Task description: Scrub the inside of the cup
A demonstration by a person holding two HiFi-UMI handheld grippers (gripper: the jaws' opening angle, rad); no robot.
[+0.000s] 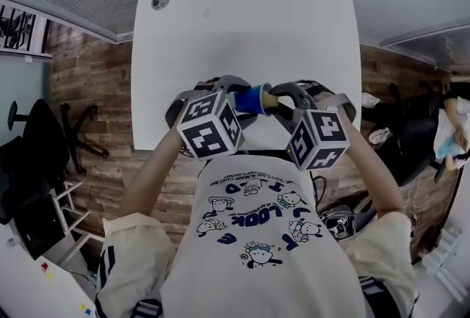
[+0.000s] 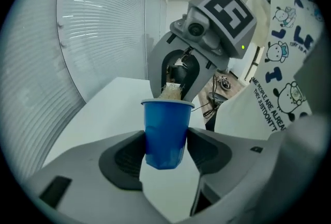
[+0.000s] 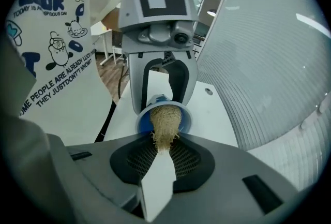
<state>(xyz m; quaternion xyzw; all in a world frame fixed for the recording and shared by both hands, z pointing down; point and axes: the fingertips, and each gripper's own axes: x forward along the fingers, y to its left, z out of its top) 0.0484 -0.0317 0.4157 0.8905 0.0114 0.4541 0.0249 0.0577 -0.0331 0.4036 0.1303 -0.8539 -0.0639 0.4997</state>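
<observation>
A blue cup (image 1: 252, 99) (image 2: 165, 134) is clamped between the pads of my left gripper (image 2: 165, 148) (image 1: 236, 95), held above the near edge of the white table (image 1: 242, 37). Its mouth faces my right gripper (image 3: 161, 148) (image 1: 283, 100). That gripper is shut on a tan fibrous scrubber (image 3: 164, 125) (image 2: 171, 92), and the scrubber's far end is pushed into the cup's mouth (image 3: 163, 116). The two grippers face each other closely, in front of the person's chest.
A small round fitting (image 1: 160, 1) sits at the table's far left corner. An office chair (image 1: 33, 136) stands at the left and clutter lies on the floor at the right. A ribbed glass partition (image 2: 103, 21) runs alongside the table.
</observation>
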